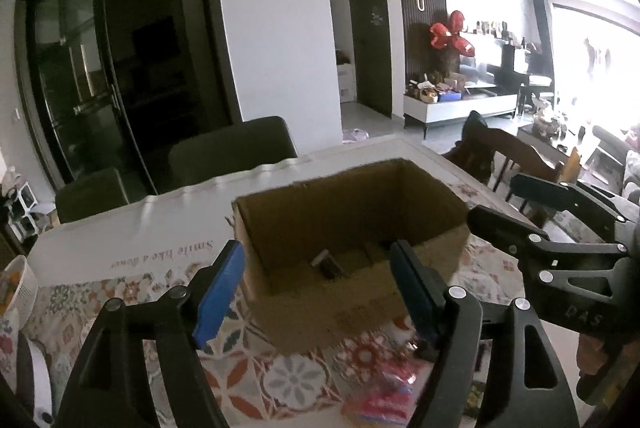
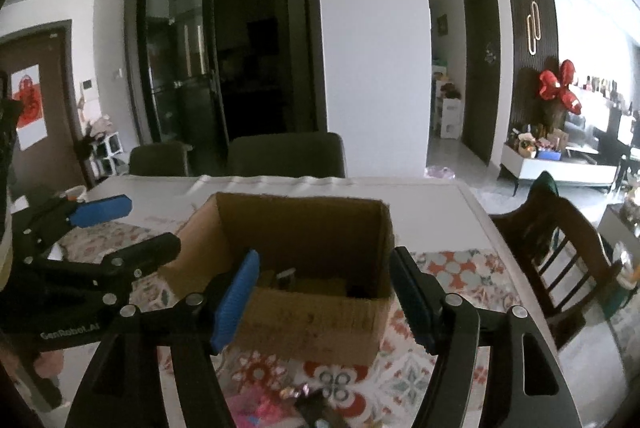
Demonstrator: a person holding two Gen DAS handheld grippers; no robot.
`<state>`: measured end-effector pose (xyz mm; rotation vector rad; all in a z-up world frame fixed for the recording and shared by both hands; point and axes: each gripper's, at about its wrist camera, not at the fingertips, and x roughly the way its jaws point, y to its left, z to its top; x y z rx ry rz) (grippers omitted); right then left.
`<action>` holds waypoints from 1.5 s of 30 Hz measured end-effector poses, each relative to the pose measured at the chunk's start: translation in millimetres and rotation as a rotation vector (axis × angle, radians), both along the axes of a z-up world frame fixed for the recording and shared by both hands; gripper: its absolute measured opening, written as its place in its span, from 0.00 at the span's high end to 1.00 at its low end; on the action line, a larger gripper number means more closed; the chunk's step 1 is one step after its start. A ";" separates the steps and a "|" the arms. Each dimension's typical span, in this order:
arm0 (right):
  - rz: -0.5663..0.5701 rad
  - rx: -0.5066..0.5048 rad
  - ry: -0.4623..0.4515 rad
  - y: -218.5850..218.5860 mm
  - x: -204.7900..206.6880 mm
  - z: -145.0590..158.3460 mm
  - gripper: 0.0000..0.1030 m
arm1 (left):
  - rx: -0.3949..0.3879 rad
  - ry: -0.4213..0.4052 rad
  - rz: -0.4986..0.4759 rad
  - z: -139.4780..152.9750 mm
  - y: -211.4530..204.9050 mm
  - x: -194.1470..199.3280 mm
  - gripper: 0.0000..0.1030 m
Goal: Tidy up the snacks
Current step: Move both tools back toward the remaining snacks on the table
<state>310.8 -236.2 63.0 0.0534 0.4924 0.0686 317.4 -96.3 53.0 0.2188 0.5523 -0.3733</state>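
Ahead of both spread, empty grippers, left (image 1: 316, 288) and right (image 2: 324, 296), sits an open brown cardboard box (image 1: 352, 228) holding a few small items. Pink-wrapped snack packets (image 1: 384, 392) lie just below the fingers on the floral tablecloth (image 1: 296, 376).

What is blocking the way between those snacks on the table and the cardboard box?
Nothing visible. The pink snack packets lie on the patterned cloth just in front of the open-topped cardboard box. Both tools, left and right, are open and empty above them.
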 end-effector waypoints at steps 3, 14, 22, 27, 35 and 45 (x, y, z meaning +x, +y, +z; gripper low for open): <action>0.006 0.005 0.001 -3.6 -15.4 -0.9 0.34 | 0.003 0.011 -0.012 -2.8 -2.6 -16.4 0.28; -0.035 -0.019 -0.001 -16.8 -77.4 -19.4 0.34 | 0.023 0.001 -0.003 -32.6 -9.0 -85.8 0.28; -0.094 -0.068 -0.012 -20.7 -118.2 -35.8 0.34 | -0.001 0.049 0.032 -56.7 -7.1 -107.5 0.28; -0.071 -0.093 0.005 -14.0 -133.6 -47.8 0.34 | -0.025 0.095 0.041 -76.5 -4.4 -120.5 0.28; 0.054 -0.061 0.095 -8.9 -135.1 -80.3 0.34 | -0.010 0.160 -0.012 -109.8 -14.6 -133.9 0.35; 0.136 -0.005 0.216 -14.0 -120.3 -116.0 0.39 | -0.004 0.235 -0.054 -148.1 -28.6 -134.1 0.51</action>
